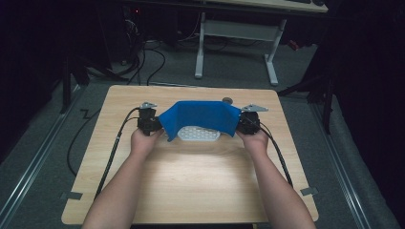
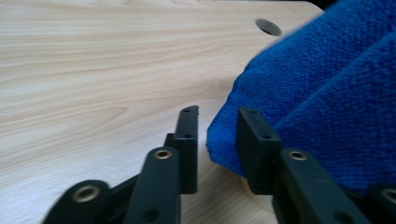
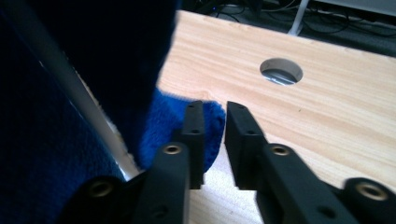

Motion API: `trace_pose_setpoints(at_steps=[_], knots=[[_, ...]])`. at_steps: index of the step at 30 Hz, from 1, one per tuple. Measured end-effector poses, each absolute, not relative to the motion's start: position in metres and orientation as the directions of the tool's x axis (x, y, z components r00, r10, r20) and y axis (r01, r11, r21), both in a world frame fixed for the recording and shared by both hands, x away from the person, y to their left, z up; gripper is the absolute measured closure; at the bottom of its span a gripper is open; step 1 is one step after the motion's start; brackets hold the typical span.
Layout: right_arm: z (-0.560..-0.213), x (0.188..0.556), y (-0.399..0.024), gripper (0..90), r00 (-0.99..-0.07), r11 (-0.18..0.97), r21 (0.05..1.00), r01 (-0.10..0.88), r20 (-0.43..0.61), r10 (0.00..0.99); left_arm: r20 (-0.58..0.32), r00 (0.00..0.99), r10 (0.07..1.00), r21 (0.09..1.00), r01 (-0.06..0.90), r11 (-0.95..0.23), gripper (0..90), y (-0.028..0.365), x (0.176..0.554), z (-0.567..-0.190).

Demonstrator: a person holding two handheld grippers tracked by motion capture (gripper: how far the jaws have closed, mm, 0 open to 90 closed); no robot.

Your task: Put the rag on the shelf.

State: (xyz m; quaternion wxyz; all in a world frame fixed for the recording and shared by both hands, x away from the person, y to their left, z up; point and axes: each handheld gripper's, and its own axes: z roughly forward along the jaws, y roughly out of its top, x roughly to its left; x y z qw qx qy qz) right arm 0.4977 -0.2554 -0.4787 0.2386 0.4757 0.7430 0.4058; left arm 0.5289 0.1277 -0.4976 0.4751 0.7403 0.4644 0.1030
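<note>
Left gripper point(image 1: 152, 122) held in the person's left hand point(image 1: 143, 139), right gripper point(image 1: 247, 123) in the right hand point(image 1: 255, 138), both at mid-table and level with each other. Between them a blue cloth point(image 1: 200, 117), draped as a wide band from one gripper to the other, upper edge raised, ends dropping toward each tool. Thick looped pile, terry-like, deep blue, bright in the left gripper view point(image 2: 322, 93) and partly in shadow in the right gripper view point(image 3: 177, 123). Under the near side of the cloth, a white perforated tray-like item point(image 1: 197, 133) lying flat on the wooden table point(image 1: 191, 186), its far part covered by the cloth.

In the left gripper view, jaws spread with a clear gap; rounded corner of the cloth bulging against the inner face of the right-hand jaw and into the gap, not touching the other jaw, so no pinch made. In the right gripper view, jaws also parted by a narrow gap; small blue corner sitting just behind and left of the left-hand jaw, none of it seen between the two; bare wood in the gap.

Farther off on the table, a round hole point(image 3: 281, 71) near the far edge, well beyond the right gripper's tips, also seen beyond the cloth point(image 2: 268, 26)
</note>
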Motion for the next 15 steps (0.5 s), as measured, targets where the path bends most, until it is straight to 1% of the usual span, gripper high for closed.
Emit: trace_pose_setpoints(at_steps=[3,6,15], knots=[[-0.473,0.497,-0.258,72.7,-0.418,0.202,0.838,0.507,0.034,0.908,-0.283,0.533,0.798,0.807,0.581,-0.102,63.6,0.136,0.527,-0.492],[-0.470,0.497,-0.260,71.4,-0.413,0.195,0.843,0.501,0.035,0.910,-0.274,0.531,0.802,0.811,0.576,-0.104,61.9,0.139,0.526,-0.488],[-0.462,0.495,-0.269,64.4,-0.394,0.184,0.852,0.490,0.029,0.919,-0.237,0.519,0.821,0.832,0.545,-0.104,59.9,0.154,0.519,-0.472]])
